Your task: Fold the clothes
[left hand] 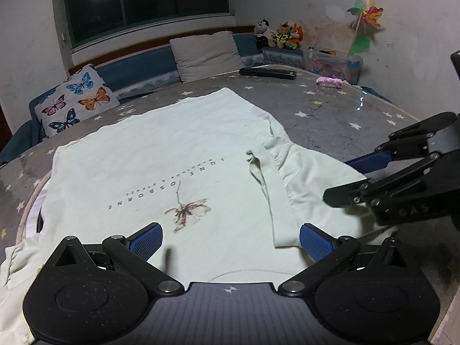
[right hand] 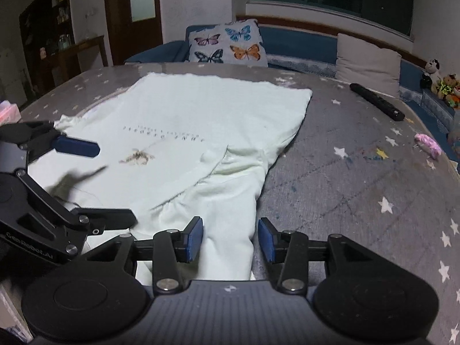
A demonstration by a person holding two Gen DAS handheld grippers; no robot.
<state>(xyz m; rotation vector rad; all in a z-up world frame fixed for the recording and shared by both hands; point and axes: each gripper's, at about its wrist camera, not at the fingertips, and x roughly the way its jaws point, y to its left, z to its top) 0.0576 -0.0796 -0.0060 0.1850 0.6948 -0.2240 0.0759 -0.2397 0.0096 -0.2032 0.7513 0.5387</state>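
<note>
A pale green T-shirt (left hand: 161, 155) with dark lettering and a brown print lies flat on the grey star-patterned table (left hand: 330, 115), collar towards me. Its right sleeve (right hand: 227, 224) runs down to the near edge. My left gripper (left hand: 231, 241) hovers open over the chest near the collar, with nothing pinched between its blue pads. My right gripper (right hand: 230, 238) is open with the sleeve lying between its pads; a gap shows at the right pad. In the left wrist view the right gripper (left hand: 348, 178) stands over the sleeve at the right. In the right wrist view the left gripper (right hand: 115, 184) is at the left.
A long black remote (left hand: 267, 72) and a pink bundle (left hand: 329, 82) lie on the far side of the table. A clear plastic box (left hand: 333, 63) with a pinwheel stands at the back right. Cushions (left hand: 74, 100) and plush toys (left hand: 281, 36) line the bench behind.
</note>
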